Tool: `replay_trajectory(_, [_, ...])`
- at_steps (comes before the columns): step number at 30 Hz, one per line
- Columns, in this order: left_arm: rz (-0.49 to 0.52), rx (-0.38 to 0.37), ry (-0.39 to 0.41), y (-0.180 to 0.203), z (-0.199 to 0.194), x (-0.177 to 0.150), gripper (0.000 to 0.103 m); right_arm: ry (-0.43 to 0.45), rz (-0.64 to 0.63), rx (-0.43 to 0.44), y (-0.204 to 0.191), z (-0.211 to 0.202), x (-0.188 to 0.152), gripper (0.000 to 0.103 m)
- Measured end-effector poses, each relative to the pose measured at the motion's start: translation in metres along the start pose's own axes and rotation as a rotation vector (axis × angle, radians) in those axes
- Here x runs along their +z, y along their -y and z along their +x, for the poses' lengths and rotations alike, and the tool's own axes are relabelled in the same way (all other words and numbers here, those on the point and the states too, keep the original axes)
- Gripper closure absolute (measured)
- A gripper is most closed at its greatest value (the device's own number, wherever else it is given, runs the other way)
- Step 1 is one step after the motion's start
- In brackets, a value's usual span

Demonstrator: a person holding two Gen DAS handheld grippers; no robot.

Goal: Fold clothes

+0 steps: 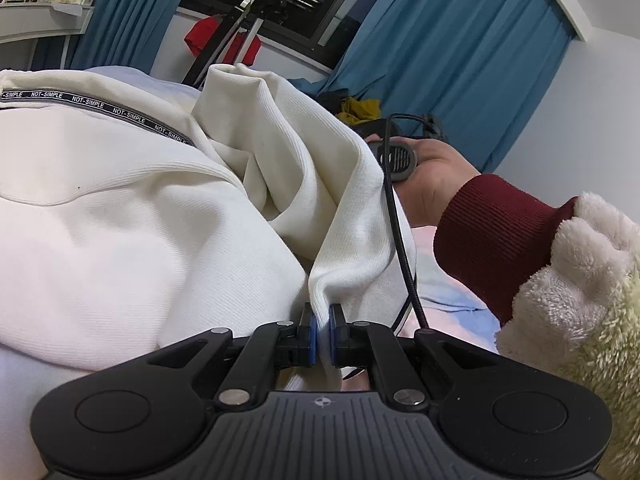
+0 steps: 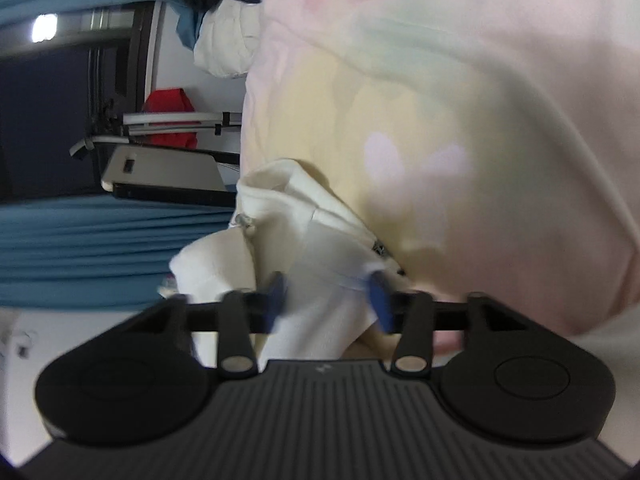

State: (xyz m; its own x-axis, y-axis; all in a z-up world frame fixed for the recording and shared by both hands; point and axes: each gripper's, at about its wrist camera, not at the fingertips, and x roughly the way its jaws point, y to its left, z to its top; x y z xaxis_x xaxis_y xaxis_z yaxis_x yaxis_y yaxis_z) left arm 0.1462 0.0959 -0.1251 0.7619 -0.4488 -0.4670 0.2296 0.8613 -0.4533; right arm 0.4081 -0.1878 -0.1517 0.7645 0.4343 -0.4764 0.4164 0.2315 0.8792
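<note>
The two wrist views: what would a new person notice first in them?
First, the cream garment filling the left wrist view, with a fold pinched in the left gripper. Next, the dark red cuff on the right. In the blurred right wrist view, the right gripper stands open around white cloth, before a pastel sheet.

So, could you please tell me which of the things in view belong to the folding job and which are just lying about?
Part of the job:
- cream garment
- left gripper, shut on a fold of it
- right gripper, jaws apart, with cloth between them
- pastel bedsheet underneath

Just lying about:
- red garment by the window
- yellow and dark clothes pile
- blue curtains
</note>
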Motion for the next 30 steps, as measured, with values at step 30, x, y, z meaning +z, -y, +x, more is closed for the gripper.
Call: replay_trajectory(30, [0.427, -0.1, -0.025, 0.073, -0.001, -0.044, 0.086, 0.678, -0.007, -0.161, 0.213, -0.395, 0.206, 0.096])
